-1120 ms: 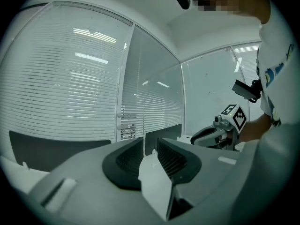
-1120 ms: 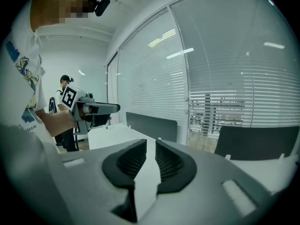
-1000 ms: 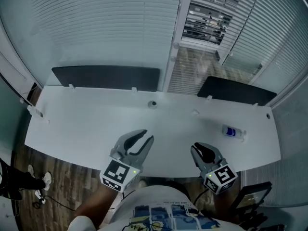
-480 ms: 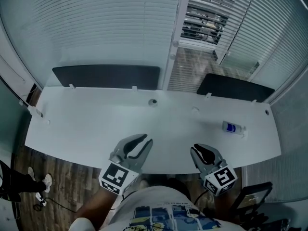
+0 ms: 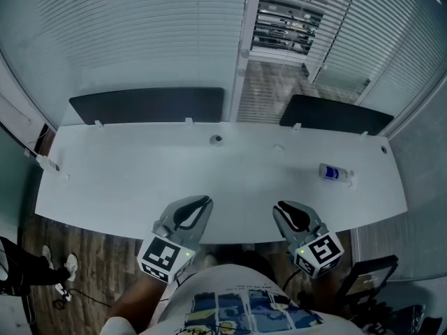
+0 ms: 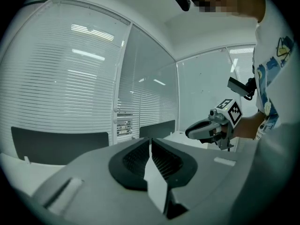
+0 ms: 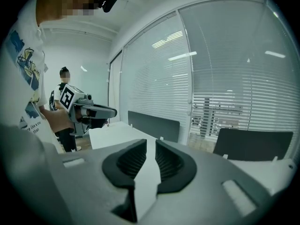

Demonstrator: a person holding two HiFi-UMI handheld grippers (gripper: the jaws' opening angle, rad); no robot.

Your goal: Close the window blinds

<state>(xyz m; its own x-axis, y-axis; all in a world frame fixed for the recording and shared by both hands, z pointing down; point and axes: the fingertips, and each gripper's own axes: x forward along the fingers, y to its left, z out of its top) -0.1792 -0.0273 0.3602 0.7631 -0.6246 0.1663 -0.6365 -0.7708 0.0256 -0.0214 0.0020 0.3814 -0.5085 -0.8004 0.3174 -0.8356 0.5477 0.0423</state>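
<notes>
Left gripper (image 5: 204, 204) just clenched on nothing, right gripper's (image 5: 281, 209) a crack apart (empty too). I'd reopen before reaching over the white desk (image 5: 126, 180) to the half-open white slatted blinds (image 5: 283, 26).

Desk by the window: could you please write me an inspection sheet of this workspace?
Surface: white desk, mostly bare.
Job's things: left blinds closed; middle blinds slats open.
Clutter: small bottle on desk, right side.
Grippers: left gripper jaws have just been closing, now together, nothing between; right gripper jaws narrowly apart, empty.
Cables: dark cable below right gripper.
Surroundings: two dark panels behind desk; second person standing nearby.
</notes>
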